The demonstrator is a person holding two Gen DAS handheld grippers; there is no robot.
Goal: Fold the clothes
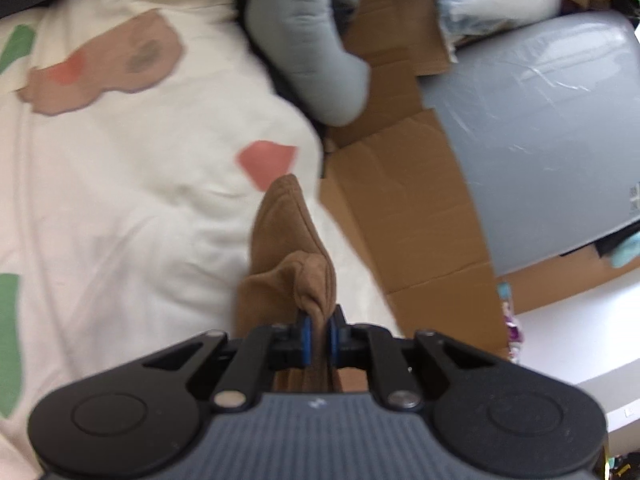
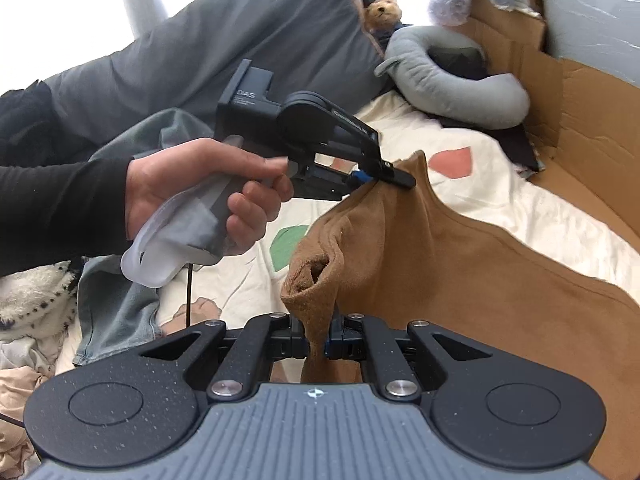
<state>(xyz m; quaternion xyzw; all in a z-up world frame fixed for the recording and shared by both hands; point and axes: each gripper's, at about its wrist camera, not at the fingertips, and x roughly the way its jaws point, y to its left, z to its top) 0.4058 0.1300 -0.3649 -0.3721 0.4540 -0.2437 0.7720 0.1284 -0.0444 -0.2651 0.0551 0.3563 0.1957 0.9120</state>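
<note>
On top of the cream bedspread (image 2: 472, 184) with its pink, green and tan patches, a soft tan-brown fleece garment (image 2: 460, 280) is bunched up and lifted at two spots. Left gripper (image 1: 319, 334) has a fold of that fabric squeezed between its blue pads, jaws nearly together; from the right wrist view you can see the person's left hand (image 2: 200, 196) in a black sleeve (image 2: 60, 208) wrapped round its grey handle. Right gripper (image 2: 318, 340) is clamped narrow on another edge of the same garment, near a rolled opening. Beyond it sit a grey curved plush pillow (image 2: 452, 76), flattened brown cardboard (image 1: 412, 208), and a small teddy bear (image 2: 382, 10). Faded blue jeans (image 2: 112, 308) lie crumpled beside the hand.
</note>
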